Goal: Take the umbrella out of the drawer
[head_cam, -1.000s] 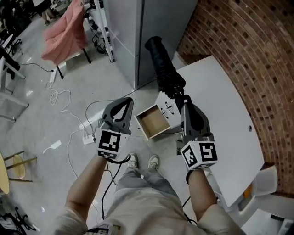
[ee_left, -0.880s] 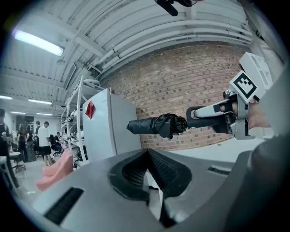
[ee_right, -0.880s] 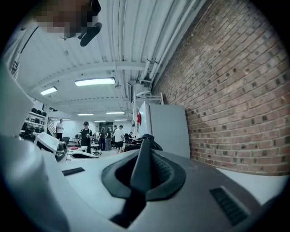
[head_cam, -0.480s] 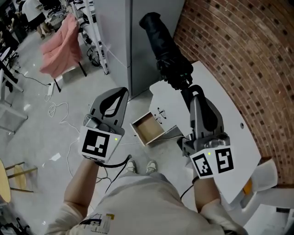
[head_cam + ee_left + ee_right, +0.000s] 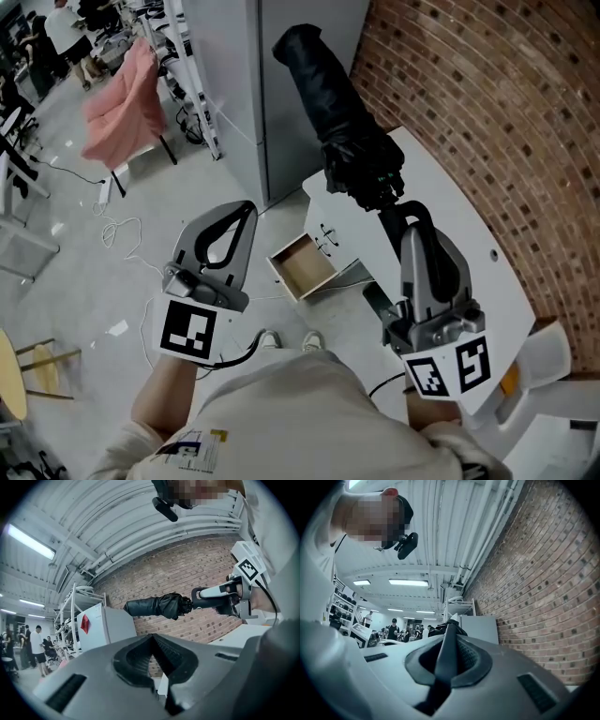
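Brick wall point(image 5: 487, 112), white table point(image 5: 492, 234), open drawer point(image 5: 302, 265), umbrella point(image 5: 337, 103) aloft

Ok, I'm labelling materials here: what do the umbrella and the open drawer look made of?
The umbrella: black fabric, matte, judging by its soft folds. The drawer: probably wood or fibreboard, tan and matte inside, with a white rim.

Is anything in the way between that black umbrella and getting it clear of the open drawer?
Nothing visible is. The right tool is shut on one end of the umbrella and holds it up in the air, clear of the open drawer, which looks empty. The left tool is shut, empty and off to the side.
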The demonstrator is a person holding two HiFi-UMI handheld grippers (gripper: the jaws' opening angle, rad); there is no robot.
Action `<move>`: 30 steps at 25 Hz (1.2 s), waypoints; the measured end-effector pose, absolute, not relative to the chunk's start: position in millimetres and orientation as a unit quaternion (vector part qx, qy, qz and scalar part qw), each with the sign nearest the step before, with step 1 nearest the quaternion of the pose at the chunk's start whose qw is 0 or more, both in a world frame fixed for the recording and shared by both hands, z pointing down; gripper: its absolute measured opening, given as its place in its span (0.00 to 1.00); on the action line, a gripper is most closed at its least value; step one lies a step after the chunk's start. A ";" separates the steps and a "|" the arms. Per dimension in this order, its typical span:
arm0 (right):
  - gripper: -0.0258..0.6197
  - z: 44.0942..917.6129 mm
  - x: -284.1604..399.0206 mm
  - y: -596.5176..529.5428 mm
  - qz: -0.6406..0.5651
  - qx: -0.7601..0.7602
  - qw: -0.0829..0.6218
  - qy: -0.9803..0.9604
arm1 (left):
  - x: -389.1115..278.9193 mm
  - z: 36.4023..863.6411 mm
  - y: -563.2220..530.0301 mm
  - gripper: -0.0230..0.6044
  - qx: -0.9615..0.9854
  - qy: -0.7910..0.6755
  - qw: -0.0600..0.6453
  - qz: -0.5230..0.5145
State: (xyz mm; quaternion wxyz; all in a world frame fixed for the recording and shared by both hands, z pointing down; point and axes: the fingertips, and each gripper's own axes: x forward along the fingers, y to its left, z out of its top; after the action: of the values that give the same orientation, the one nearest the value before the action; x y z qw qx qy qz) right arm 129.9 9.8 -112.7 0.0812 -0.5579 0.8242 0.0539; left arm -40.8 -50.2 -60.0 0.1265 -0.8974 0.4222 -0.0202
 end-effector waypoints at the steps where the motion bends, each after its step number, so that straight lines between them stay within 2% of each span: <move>1: 0.06 -106.8 128.5 15.1 0.054 -0.556 0.079 0.826 | -41.7 -54.1 -44.4 0.05 -0.898 0.422 0.123 -0.018; 6: 0.06 -71.5 123.7 32.2 0.036 -0.552 0.084 0.829 | -41.5 -22.7 -24.5 0.05 -0.904 0.411 0.114 -0.029; 16: 0.06 -45.9 138.4 12.8 -0.026 -0.561 0.053 0.826 | -31.9 -15.5 -39.3 0.05 -0.905 0.414 0.074 -0.062; 30: 0.06 -40.5 140.4 9.4 -0.043 -0.570 0.046 0.819 | -33.5 -13.4 -37.3 0.05 -0.906 0.418 0.048 -0.056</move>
State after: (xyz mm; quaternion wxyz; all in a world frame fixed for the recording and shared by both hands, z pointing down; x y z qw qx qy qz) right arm 140.4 9.4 -40.5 0.0460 -0.5702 0.8191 -0.0432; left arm -33.5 -37.3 -13.4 0.0481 -0.9056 0.4177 -0.0558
